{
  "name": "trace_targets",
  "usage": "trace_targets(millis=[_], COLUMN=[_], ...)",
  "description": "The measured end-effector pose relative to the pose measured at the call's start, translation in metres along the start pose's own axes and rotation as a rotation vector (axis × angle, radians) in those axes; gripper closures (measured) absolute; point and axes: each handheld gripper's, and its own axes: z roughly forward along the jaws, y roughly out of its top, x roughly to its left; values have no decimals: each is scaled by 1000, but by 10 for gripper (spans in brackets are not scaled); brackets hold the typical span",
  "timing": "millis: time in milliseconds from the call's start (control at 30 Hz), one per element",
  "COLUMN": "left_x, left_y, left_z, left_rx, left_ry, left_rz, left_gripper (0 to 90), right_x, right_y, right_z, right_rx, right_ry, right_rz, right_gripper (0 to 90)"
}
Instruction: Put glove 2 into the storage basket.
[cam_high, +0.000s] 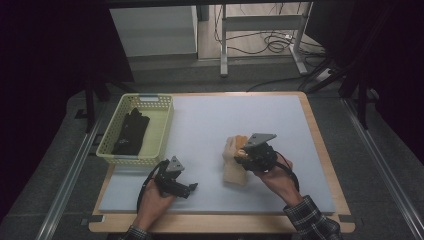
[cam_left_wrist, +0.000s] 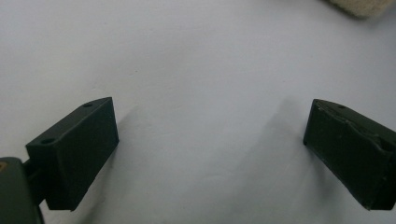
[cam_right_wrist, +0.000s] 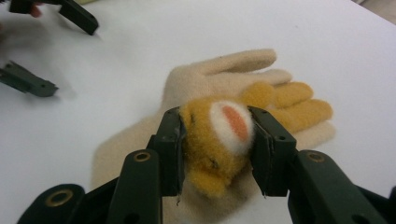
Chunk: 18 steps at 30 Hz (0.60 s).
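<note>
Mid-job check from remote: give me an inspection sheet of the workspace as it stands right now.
Surface: white mat on wooden table.
Job's things: orange glove clamped above cream glove; dark gloves in yellow basket.
Clutter: nothing seen.
Grippers: right gripper shut on orange glove; left gripper open over bare mat.
Cables: left gripper's cable loops on mat.
Surroundings: metal stand, floor cables behind.
</note>
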Motion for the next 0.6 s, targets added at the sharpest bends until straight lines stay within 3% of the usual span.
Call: trace_targets(millis=[133,367,600], left_x=[0,0,0], left_y=[0,0,0], left_z=[0,0,0], left_rx=[0,2,1], left_ry=[0,-1,-1], left_rz=[1,1,0], left_gripper=[32,32,32], right_x=[-4,-8,-11], right_y=[-2,-23,-14], right_z=[9,31,13], right_rx=[12,40,-19], right_ry=[21,41,25], right_rz=[8,63,60], right_gripper=[571,475,408])
